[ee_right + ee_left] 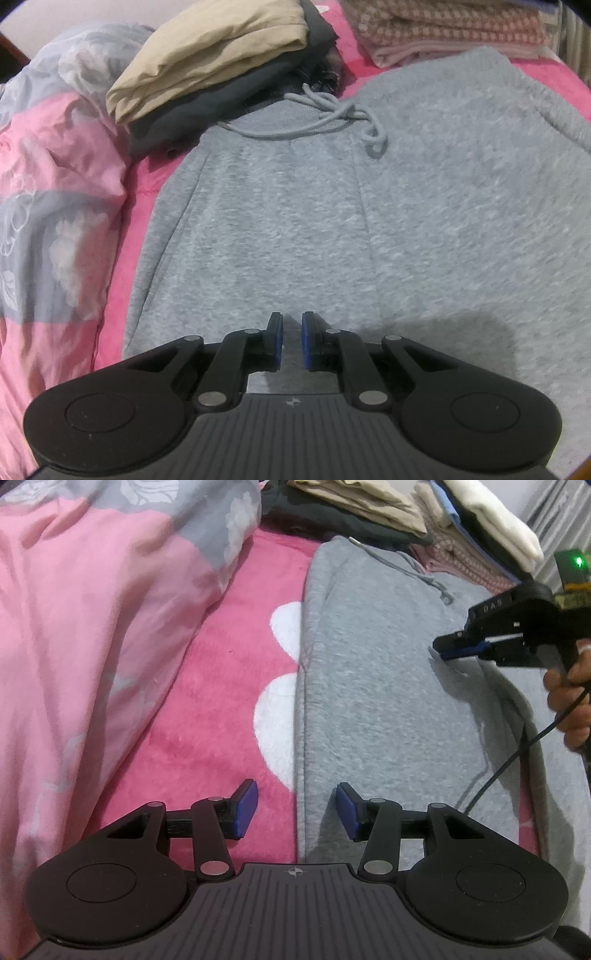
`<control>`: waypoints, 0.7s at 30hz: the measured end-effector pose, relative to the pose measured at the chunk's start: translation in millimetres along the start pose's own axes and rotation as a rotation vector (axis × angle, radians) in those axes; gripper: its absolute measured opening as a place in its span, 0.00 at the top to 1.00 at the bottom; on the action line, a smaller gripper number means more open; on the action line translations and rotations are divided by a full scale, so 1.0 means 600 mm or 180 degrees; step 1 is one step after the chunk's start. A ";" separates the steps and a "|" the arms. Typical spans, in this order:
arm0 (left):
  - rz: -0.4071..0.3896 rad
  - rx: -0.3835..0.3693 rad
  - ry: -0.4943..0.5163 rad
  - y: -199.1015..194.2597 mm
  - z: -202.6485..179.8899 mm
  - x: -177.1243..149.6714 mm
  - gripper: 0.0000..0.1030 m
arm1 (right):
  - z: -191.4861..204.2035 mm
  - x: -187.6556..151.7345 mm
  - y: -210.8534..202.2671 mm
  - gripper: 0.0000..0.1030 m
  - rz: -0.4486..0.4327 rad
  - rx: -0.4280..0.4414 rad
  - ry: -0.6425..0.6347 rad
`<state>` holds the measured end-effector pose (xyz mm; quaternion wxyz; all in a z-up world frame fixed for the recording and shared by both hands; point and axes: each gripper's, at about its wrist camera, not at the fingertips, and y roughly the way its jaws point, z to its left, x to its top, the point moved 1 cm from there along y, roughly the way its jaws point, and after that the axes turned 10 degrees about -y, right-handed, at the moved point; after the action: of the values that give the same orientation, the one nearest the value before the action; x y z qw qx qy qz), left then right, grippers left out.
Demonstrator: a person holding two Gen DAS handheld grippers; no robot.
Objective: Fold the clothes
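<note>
Garment: grey sweatpants (332, 229) lie flat on the pink blanket (221, 686), waistband and drawstring (343, 114) at the far end, away from both grippers.
Long axis: runs straight ahead from the grippers, legs near, waist far.
Left gripper (295, 812): jaws apart, nothing between them; it hangs right over the sweatpants' left edge, one pad over the blanket, the other over grey cloth.
Right gripper (292, 341): jaws nearly together with a narrow gap; no cloth is visibly pinched. It sits over the middle of the sweatpants, further ahead than the left.
Nearer hand: the left is placed to take the left edge; the right would have to shift sideways to reach an edge.
Judged next move: a grasp of the side edge to fold along the length.
Around: duvet (92, 627) bunched to the left; folded pile (221, 59) beyond the waistband, touching it; checked cloth (454, 33) far right.
In the way: the pile crowds the waist end; a cable (517, 753) trails over the right leg.
</note>
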<state>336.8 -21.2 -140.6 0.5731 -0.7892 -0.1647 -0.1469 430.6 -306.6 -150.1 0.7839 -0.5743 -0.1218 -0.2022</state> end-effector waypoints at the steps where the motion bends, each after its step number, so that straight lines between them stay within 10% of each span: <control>1: -0.0002 -0.0002 0.0004 0.000 0.000 0.000 0.52 | 0.006 0.003 -0.005 0.84 -0.0010 0.0007 -0.0042; 21: -0.0046 -0.0246 -0.0138 -0.004 0.013 -0.008 0.55 | 0.132 0.107 0.048 0.43 0.0024 0.0416 0.0054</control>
<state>331.7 -13.4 -142.7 0.5374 -0.8125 -0.1771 -0.1401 503.8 -235.6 -122.9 0.8215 -0.5206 -0.1259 -0.1956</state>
